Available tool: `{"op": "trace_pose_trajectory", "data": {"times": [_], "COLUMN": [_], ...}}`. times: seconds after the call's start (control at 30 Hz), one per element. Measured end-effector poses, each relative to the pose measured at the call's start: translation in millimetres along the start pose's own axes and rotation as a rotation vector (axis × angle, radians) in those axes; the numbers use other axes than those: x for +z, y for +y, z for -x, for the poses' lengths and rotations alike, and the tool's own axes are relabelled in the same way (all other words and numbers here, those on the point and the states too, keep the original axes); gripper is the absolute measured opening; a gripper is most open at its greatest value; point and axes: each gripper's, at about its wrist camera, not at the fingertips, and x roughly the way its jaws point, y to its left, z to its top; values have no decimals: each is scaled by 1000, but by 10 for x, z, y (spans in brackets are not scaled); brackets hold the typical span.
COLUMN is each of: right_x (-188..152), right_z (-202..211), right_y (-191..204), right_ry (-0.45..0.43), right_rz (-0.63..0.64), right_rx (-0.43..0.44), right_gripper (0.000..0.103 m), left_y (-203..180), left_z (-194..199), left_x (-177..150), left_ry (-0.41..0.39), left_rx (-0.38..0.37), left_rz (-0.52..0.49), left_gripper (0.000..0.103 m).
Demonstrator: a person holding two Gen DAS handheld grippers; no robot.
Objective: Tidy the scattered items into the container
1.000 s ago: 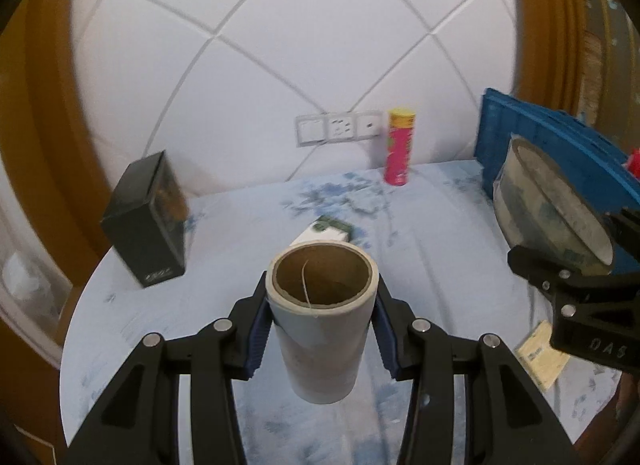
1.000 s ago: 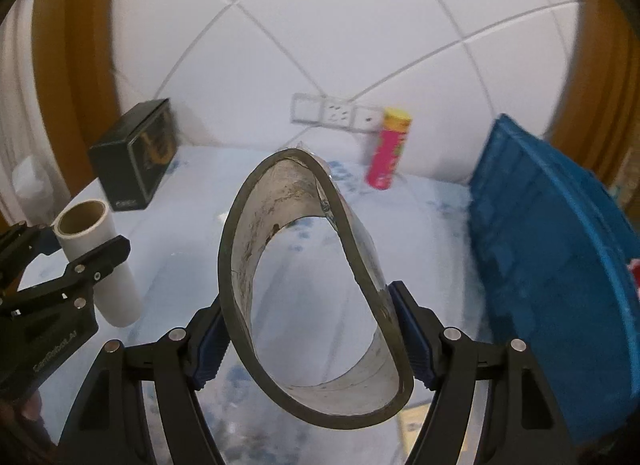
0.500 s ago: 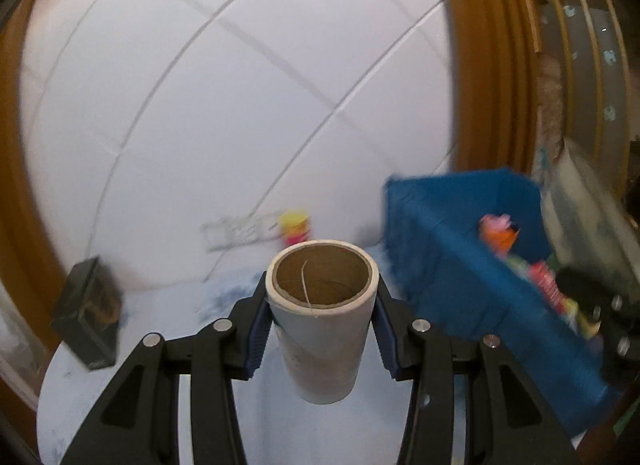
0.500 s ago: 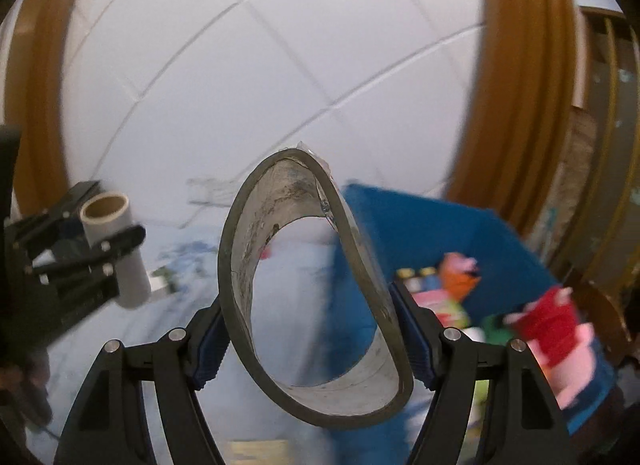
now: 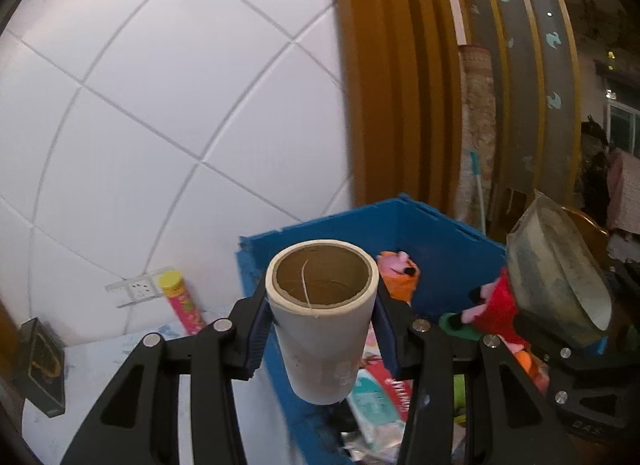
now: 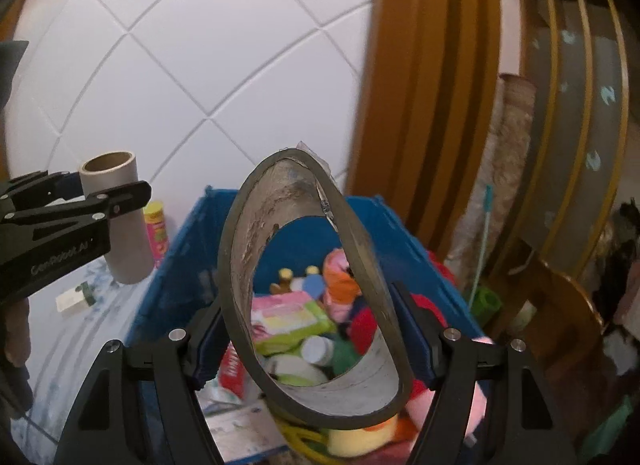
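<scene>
Both grippers have swung from the table toward the blue bin point(image 5: 436, 233), now filling the lower centre. Left gripper point(image 5: 322, 321) pinches an upright cardboard tube point(image 5: 322, 329) (hollow end up) above the bin's near wall. Right gripper point(image 6: 316, 337), jaws wide, clamps a large tape ring point(image 6: 312, 293) over the toy-filled bin.

Each camera sits just behind its own gripper and looks forward and slightly down along the two fingers. The left wrist view faces the near left corner of the blue crate point(image 5: 440, 233) from close by, with the tiled wall point(image 5: 160, 105) behind. The right wrist view looks down into the same crate point(image 6: 392, 225) from very near. Both share the crate, the wall, and each other's gripper at the frame edge.
</scene>
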Motion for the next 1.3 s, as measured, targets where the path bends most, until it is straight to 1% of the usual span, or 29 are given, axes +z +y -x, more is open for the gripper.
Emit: {"op": "trace_pose_trajectory", "data": {"times": [0.07, 0.1, 0.13, 0.17, 0.2, 0.27, 0.4, 0.57, 0.73, 0.8, 0.9, 1.0, 1.17, 1.3], "right_x": [-41, -59, -76, -97, -120, -158, -256, -381, -478, -510, -593, -709, -962, -1221], "right_z": [-24, -31, -38, -25, -5, -17, -49, -70, 30, 100, 287, 519, 932, 1291], "right_y": [-48, -75, -102, -109, -108, -128, -179, -146, 39, 133, 336, 605, 1066, 1392], "right_ry": [14, 16, 16, 13, 9, 15, 35, 59, 47, 36, 19, 2, -9, 10], "right_rz": [-2, -7, -14, -19, -24, -29, -51, -55, -45, -39, -46, -34, -38, -24], "right_rx": [-2, -1, 0, -8, -17, -33, -38, -17, 37, 59, 108, 135, 157, 167], "right_gripper": [75, 78, 83, 100, 103, 103, 103, 103, 103, 103, 103, 103, 103, 103], "left_y": [-57, -87, -94, -113, -143, -159, -93, 75, 315, 444, 656, 816, 1050, 1142], "left_z": [-63, -91, -108, -113, -116, -96, -70, -29, 173, 318, 628, 919, 1509, 1976], "left_x": [-14, -32, -57, -79, -98, -138, -250, -425, -664, -776, -1031, -1278, -1744, -2094], "left_ry": [24, 39, 47, 44, 37, 21, 45, 70, 96, 95, 96, 105, 124, 142], "left_rx": [-21, -32, -33, -25, -15, 5, 6, 21, 63, 85, 124, 158, 211, 238], "left_rz": [-14, -24, -32, -41, -49, -58, -33, 9, 69, 102, 137, 162, 182, 188], "left_gripper": [45, 49, 57, 83, 103, 103, 103, 103, 103, 103, 103, 103, 103, 103]}}
